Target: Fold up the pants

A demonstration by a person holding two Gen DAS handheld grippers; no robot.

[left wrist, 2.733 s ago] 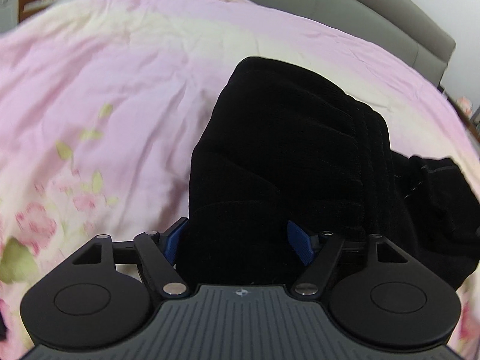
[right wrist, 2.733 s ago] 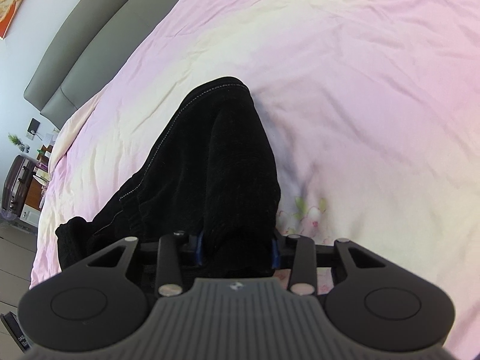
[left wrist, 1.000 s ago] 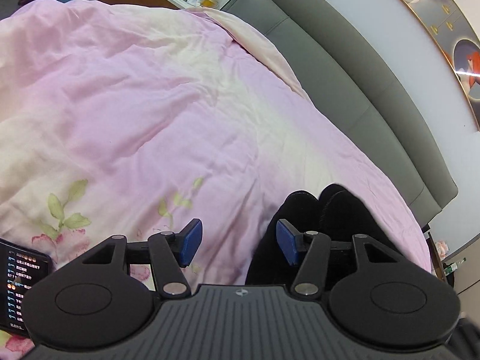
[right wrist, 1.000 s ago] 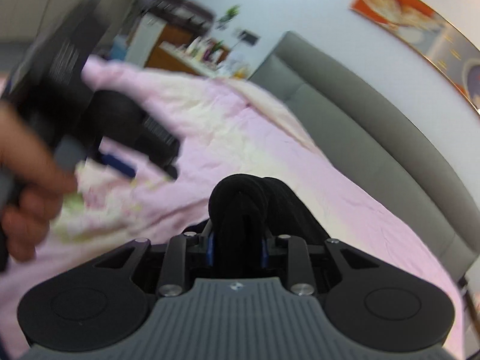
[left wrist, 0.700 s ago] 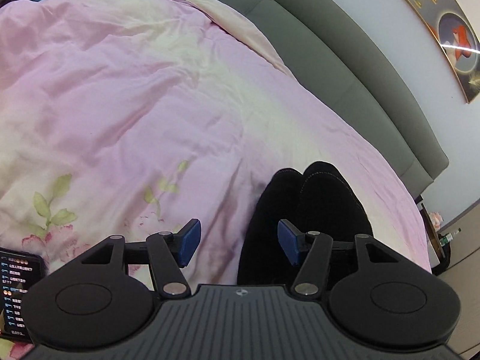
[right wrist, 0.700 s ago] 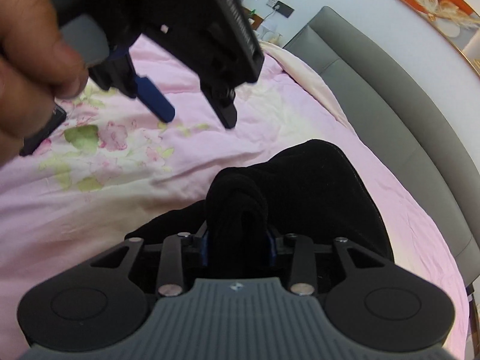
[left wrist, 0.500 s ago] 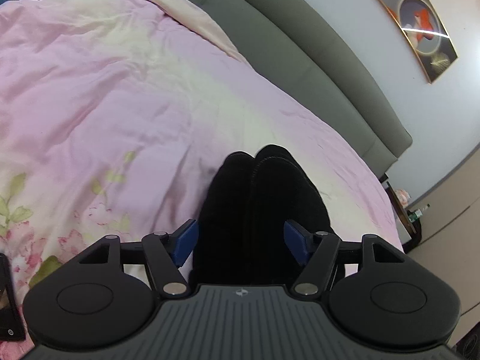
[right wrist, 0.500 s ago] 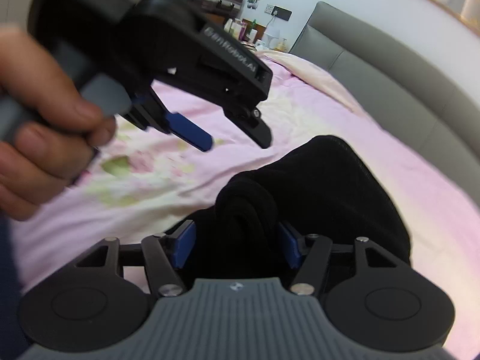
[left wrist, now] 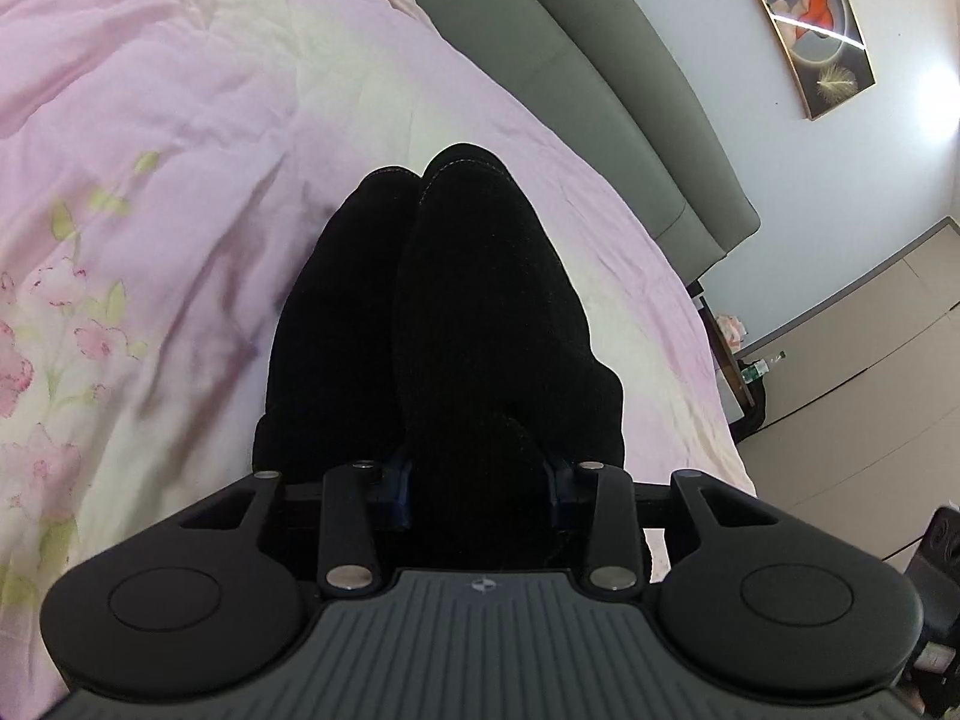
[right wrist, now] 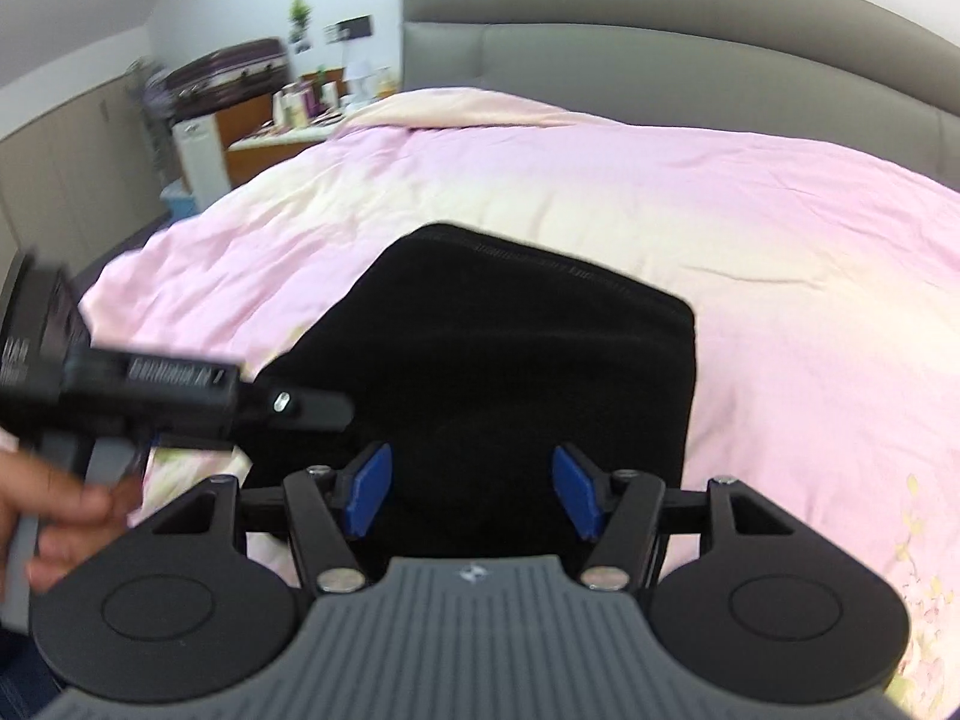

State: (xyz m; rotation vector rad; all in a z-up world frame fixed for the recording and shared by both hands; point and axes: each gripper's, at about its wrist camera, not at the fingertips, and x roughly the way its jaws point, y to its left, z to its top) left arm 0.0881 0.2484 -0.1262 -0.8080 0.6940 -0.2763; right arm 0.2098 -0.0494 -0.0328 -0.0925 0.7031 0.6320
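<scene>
The black pants (right wrist: 516,354) lie folded in a thick bundle on the pink floral bed cover (right wrist: 780,228). In the left wrist view the pants (left wrist: 456,312) stretch away from the camera as two rounded folds. My left gripper (left wrist: 480,495) is shut on the near fold of the pants, which hides most of its blue pads. My right gripper (right wrist: 471,492) is open over the near edge of the bundle, blue pads wide apart, holding nothing. The left gripper also shows blurred in the right wrist view (right wrist: 180,396), at the bundle's left edge, with the hand holding it.
A grey padded headboard (right wrist: 660,42) runs along the far side of the bed. A bedside table with bottles (right wrist: 300,108) and a dark suitcase (right wrist: 234,72) stand at the far left. A framed picture (left wrist: 804,30) hangs above the headboard.
My right gripper has opened and let go of the pants fold. My left gripper has moved onto the bundle and closed on its near fold. The pants now lie flatter on the bed.
</scene>
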